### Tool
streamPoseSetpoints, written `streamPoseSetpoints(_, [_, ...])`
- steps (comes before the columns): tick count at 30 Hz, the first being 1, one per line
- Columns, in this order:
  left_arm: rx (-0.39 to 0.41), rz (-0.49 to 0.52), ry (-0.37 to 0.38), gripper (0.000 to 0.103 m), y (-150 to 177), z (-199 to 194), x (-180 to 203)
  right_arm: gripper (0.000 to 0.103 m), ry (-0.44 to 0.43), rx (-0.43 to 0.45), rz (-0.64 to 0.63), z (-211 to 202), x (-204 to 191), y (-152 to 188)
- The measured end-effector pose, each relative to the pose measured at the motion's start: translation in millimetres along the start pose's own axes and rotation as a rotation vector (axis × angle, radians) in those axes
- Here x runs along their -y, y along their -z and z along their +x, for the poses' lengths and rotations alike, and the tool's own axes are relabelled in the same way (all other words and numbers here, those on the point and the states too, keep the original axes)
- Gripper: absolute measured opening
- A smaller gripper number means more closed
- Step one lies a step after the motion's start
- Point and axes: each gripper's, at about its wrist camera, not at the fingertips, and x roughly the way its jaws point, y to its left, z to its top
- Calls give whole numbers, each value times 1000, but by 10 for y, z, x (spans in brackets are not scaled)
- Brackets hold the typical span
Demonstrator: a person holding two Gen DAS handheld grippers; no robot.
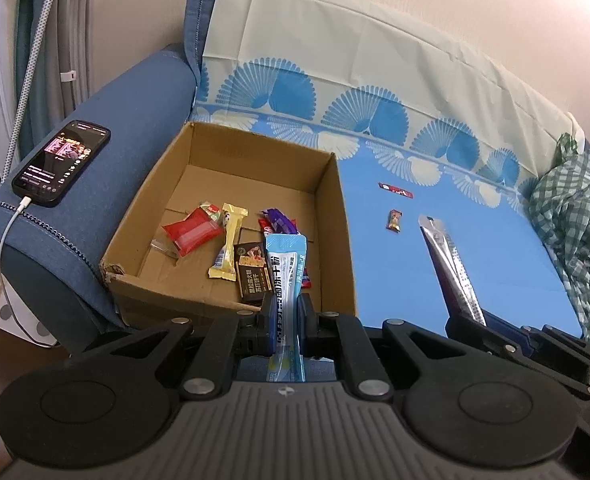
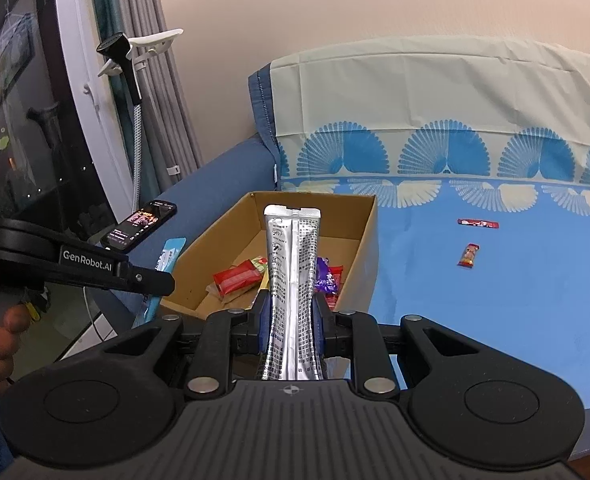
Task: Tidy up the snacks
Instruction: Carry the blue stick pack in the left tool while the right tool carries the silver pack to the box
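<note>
- Carrying step: the left gripper is clamped on a light-blue sachet, the right gripper on a silver sachet, both held near the cardboard box's front rim.
- The box already holds several snacks; a red bar and a small candy lie on the blue sofa cover, at two o'clock from the box.
- Next, probably: move each sachet over the opening, then part the jaws.

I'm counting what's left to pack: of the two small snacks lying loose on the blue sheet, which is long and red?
The thin red bar, farther back near the fan-patterned border; the other snack is short and orange-gold.
</note>
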Motion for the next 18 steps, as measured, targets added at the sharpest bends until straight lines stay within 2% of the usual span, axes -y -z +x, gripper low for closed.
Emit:
streamPoseSetpoints(12, [-12,-23,-7,10,-56,79,-75,22,6,-33,-28,112,-40,-12])
streamPoseSetpoints(18, [-14,-38,-21,10,-195,161,-176,22,11,-48,-42,222,-51,-71])
